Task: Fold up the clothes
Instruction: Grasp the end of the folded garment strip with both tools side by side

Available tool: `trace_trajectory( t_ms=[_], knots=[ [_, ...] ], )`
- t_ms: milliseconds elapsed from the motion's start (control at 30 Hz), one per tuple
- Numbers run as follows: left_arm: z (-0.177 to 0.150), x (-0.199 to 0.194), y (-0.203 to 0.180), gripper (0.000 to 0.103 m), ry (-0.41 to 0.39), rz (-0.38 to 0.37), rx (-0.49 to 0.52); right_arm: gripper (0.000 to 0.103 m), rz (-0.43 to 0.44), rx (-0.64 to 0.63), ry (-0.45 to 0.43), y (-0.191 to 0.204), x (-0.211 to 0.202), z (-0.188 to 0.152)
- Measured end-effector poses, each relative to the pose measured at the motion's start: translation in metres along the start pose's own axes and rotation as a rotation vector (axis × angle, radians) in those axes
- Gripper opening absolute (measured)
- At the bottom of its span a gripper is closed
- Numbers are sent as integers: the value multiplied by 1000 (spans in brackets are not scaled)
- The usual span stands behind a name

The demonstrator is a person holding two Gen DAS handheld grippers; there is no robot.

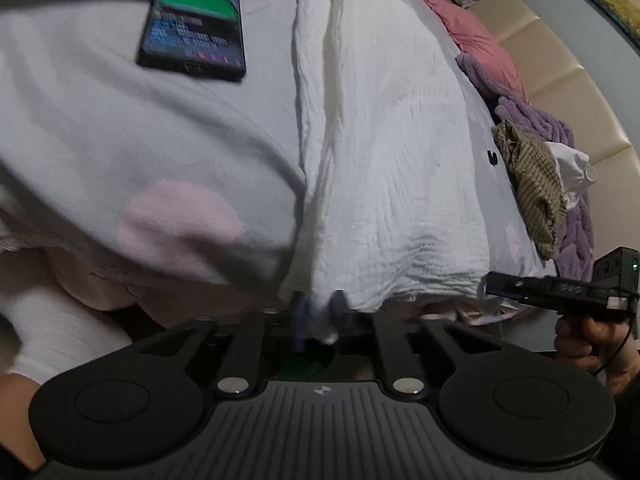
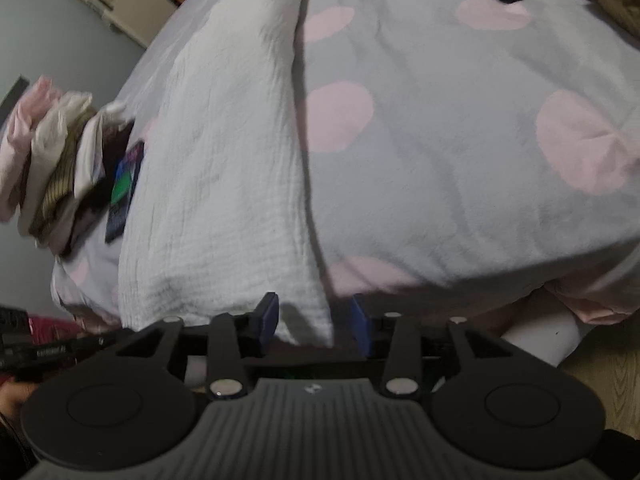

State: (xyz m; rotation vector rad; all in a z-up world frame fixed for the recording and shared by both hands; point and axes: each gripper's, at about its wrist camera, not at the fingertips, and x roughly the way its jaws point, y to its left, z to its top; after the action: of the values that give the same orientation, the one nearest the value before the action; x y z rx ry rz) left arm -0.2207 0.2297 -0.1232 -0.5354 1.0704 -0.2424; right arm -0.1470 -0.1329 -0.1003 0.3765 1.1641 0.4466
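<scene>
A white crinkled garment [image 1: 384,152] lies lengthwise on the bed, folded into a long strip; it also shows in the right wrist view [image 2: 224,184]. My left gripper [image 1: 320,316] is shut on the garment's near left corner at the bed edge, blurred. My right gripper [image 2: 314,320] is open, its blue-padded fingers [image 2: 268,316] on either side of the garment's near right corner. The right gripper also shows in the left wrist view [image 1: 492,284], at the garment's right corner.
The bed has a grey cover with pink dots [image 2: 460,152]. A phone with a lit screen [image 1: 196,20] lies left of the garment. A striped olive garment [image 1: 532,176], purple blanket [image 1: 560,148] and pink cloth [image 1: 476,36] lie to the right. A stack of folded clothes [image 2: 56,160] stands beyond the phone.
</scene>
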Motion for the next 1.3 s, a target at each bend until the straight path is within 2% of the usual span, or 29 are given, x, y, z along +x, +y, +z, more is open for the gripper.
trace_trajectory(
  t_ms=[33,67,167,233,333,433,733,833,900,967,1000,1033,1067,1200,1300],
  knots=[
    [-1,2,0,42,9,8,4,44,9,12,-6,-1,-1,2],
    [-2,5,0,50,17,15,9,44,19,21,-10,-2,-1,3],
    [-3,6,-7,51,-1,45,77,44,40,25,-2,-3,2,3],
    [-3,12,-11,51,22,57,125,44,49,11,12,-2,5,1],
    [-4,23,-12,51,41,25,146,44,67,-2,29,-1,12,0],
    [-2,36,-8,51,60,-30,123,44,80,-7,32,-2,20,2],
    [11,49,12,51,46,-116,61,49,177,53,36,-21,32,5],
    [12,53,17,46,66,-156,32,50,203,61,50,-23,36,4],
    [13,55,19,37,82,-176,19,43,209,47,71,-21,39,4],
    [13,58,20,25,97,-196,7,26,205,35,96,-22,45,1],
    [14,59,21,19,105,-207,0,21,211,35,101,-21,46,0],
    [14,60,22,8,113,-217,-6,16,217,36,105,-21,47,-1],
    [14,59,22,6,115,-219,-1,10,231,40,102,-21,45,0],
    [18,48,18,5,133,-258,13,9,307,76,87,-17,25,5],
    [23,29,10,5,113,-296,7,8,356,80,85,-8,0,6]
  ],
)
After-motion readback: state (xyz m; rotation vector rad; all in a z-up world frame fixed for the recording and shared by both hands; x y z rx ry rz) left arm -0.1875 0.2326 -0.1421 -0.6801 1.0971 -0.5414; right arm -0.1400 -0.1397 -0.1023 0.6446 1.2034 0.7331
